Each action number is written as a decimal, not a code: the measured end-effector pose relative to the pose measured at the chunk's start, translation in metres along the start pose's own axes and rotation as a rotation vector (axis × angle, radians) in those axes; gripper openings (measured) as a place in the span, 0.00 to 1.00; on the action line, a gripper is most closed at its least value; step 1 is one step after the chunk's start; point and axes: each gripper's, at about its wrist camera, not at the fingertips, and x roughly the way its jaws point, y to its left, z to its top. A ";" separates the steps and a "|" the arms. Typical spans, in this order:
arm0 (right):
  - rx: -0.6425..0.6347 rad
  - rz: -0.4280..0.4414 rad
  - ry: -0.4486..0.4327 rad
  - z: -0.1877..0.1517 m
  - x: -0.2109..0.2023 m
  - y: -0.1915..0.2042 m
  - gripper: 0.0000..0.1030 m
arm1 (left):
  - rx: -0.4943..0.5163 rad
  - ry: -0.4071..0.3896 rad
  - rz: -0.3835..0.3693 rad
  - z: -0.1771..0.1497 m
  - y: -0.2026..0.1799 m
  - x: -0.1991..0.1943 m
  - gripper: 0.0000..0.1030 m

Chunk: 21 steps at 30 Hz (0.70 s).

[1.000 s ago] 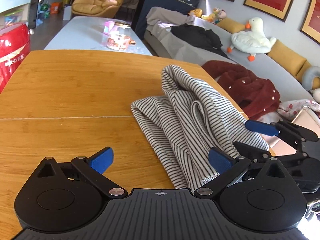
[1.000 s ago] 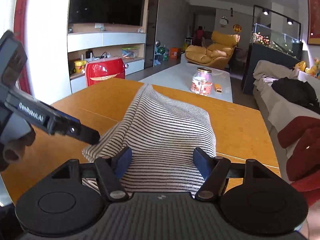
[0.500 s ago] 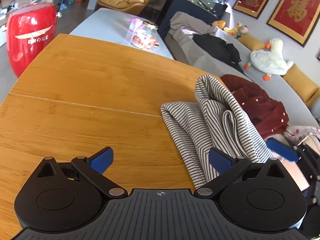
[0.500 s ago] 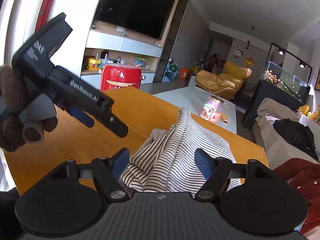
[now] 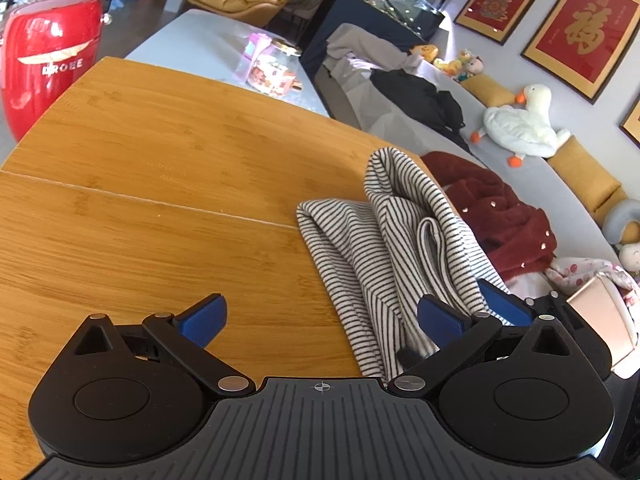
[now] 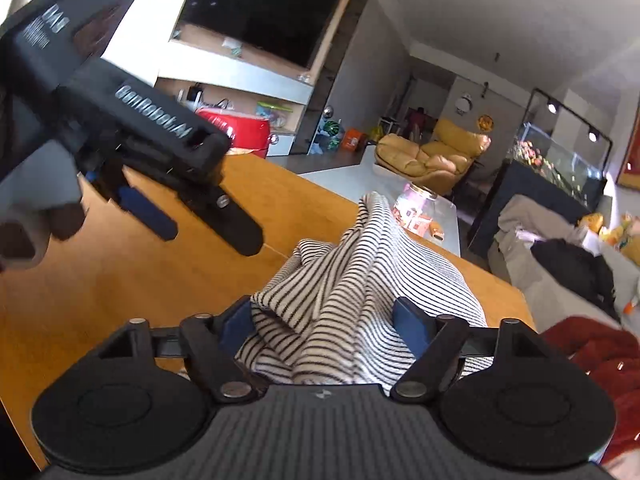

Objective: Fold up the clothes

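Note:
A black-and-white striped garment (image 5: 384, 248) lies bunched on the right part of the wooden table (image 5: 160, 184). My left gripper (image 5: 320, 316) is open above the table, its right finger beside the cloth's near edge. In the right wrist view the garment (image 6: 340, 292) rises in folds between the fingers of my right gripper (image 6: 324, 320), which is open around it; the cloth touches both pads. The left gripper (image 6: 160, 176) hovers at the upper left of that view, clear of the cloth.
A red appliance (image 5: 48, 64) stands past the table's far left. A grey low table with a jar (image 5: 272, 72) is behind. A sofa with a dark red coat (image 5: 504, 220) and a plush duck (image 5: 520, 124) runs along the right edge.
The left gripper has pulled back and lifted to the left, away from the cloth. The right gripper has tilted up, and the flat striped cloth now stands bunched in folds between its fingers.

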 end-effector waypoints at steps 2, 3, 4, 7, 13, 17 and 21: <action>0.027 -0.021 -0.017 -0.001 -0.007 -0.014 0.53 | 0.010 0.003 -0.001 0.000 0.000 0.000 1.00; 0.005 -0.044 -0.021 -0.002 -0.010 -0.015 0.53 | 0.017 0.004 -0.005 -0.001 0.000 -0.001 1.00; -0.031 -0.060 -0.016 -0.004 -0.011 -0.014 0.54 | 0.026 0.004 -0.014 -0.002 0.000 -0.002 1.00; -0.099 -0.059 0.010 -0.012 -0.006 -0.005 0.62 | 0.042 0.001 -0.060 -0.004 -0.003 -0.003 1.00; -0.006 -0.041 -0.028 -0.003 -0.009 -0.021 0.30 | 0.038 0.025 -0.207 -0.006 -0.013 0.000 0.84; 0.196 0.064 -0.026 0.020 -0.023 -0.065 0.26 | 0.056 0.074 -0.312 -0.012 -0.023 0.013 0.67; 0.381 0.243 -0.035 0.035 -0.032 -0.100 0.25 | 0.080 0.128 -0.338 -0.021 -0.035 0.037 0.58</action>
